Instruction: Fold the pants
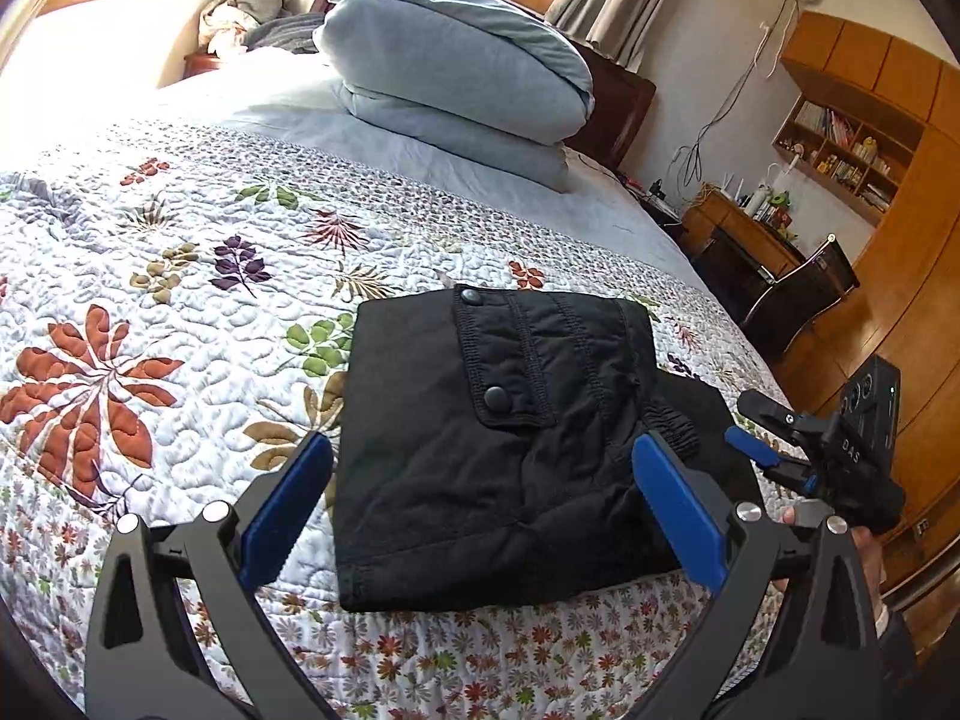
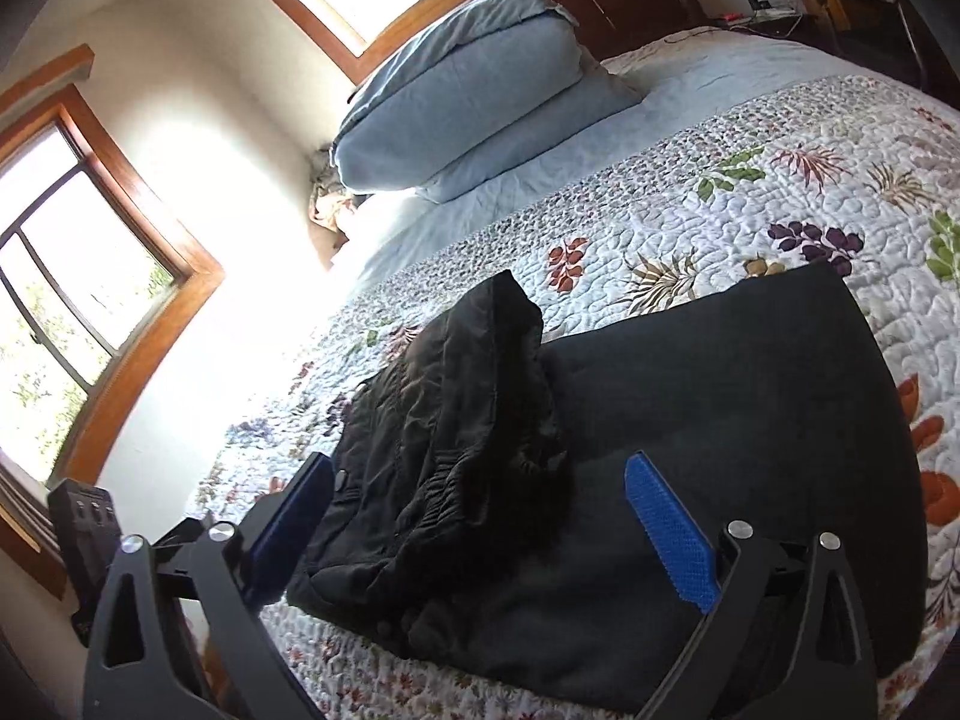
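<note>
Black pants (image 1: 480, 450) lie folded into a compact bundle on the floral quilt (image 1: 180, 300), with a snap-button pocket flap on top. My left gripper (image 1: 480, 498) is open, its blue pads on either side of the bundle's near edge, holding nothing. My right gripper (image 2: 480, 510) is open just above the pants (image 2: 690, 420), where the crumpled waist part rests on a flat folded layer. The right gripper also shows in the left wrist view (image 1: 762, 438) at the bundle's right side, open.
A folded light blue duvet (image 1: 456, 72) is stacked at the head of the bed. Wooden desk and shelves (image 1: 840, 138) stand beyond the bed's right side. Windows (image 2: 78, 276) are on the wall beyond the far side.
</note>
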Demonstrator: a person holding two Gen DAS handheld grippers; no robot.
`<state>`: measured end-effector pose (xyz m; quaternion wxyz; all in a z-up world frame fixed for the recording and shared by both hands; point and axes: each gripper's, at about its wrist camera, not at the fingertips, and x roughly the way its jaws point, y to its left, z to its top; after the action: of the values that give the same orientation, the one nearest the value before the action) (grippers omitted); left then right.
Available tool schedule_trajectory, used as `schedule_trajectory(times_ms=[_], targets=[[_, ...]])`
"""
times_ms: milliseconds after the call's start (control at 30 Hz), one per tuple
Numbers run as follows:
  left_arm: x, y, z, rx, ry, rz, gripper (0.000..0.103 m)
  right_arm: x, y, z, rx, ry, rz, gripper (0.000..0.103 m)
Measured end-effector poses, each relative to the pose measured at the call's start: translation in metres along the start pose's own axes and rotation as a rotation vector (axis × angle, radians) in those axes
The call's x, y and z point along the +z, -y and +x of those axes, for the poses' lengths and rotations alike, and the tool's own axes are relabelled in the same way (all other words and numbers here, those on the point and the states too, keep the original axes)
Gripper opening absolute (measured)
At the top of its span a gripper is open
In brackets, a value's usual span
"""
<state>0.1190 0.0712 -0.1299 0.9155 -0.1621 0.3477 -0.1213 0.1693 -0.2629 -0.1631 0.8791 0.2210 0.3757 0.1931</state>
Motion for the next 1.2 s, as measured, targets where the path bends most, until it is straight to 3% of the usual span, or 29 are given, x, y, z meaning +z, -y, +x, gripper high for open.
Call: schedule_trajectory(times_ms=[133, 233, 433, 533, 700, 767, 833, 967, 1033, 1200], targets=[[-0.004, 0.004, -0.011, 0.090, 0.097, 0.084, 0.100, 0.004, -0.002, 0.024, -0.066, -0.083, -0.064, 0.100], [-0.007, 0.011, -0.020, 0.114, 0.173, 0.158, 0.100, -0.001, 0.002, 0.039, -0.042, -0.137, -0.061, 0.100], [-0.009, 0.025, -0.034, 0.093, 0.251, 0.271, 0.100, -0.009, -0.012, 0.062, 0.051, -0.177, -0.084, 0.100], [-0.009, 0.030, -0.041, 0.069, 0.278, 0.308, 0.100, -0.012, -0.025, 0.074, 0.023, -0.174, -0.117, 0.100], [-0.007, 0.030, -0.043, 0.053, 0.272, 0.283, 0.100, -0.010, -0.029, 0.086, 0.029, -0.138, -0.099, 0.100], [-0.006, 0.027, -0.043, 0.061, 0.276, 0.265, 0.100, -0.008, -0.029, 0.086, 0.041, -0.121, -0.098, 0.092], [-0.005, 0.024, -0.044, 0.081, 0.280, 0.246, 0.100, -0.006, -0.025, 0.084, 0.044, -0.112, -0.098, 0.070], [-0.002, 0.015, -0.044, 0.080, 0.272, 0.185, 0.100, -0.003, -0.011, 0.079, 0.070, -0.112, -0.070, 0.042], [0.000, 0.010, -0.043, 0.084, 0.261, 0.141, 0.100, -0.002, -0.010, 0.076, 0.094, -0.112, -0.073, 0.036], [0.001, 0.000, -0.038, 0.102, 0.231, 0.081, 0.100, -0.002, -0.022, 0.064, 0.119, -0.086, -0.121, 0.031]])
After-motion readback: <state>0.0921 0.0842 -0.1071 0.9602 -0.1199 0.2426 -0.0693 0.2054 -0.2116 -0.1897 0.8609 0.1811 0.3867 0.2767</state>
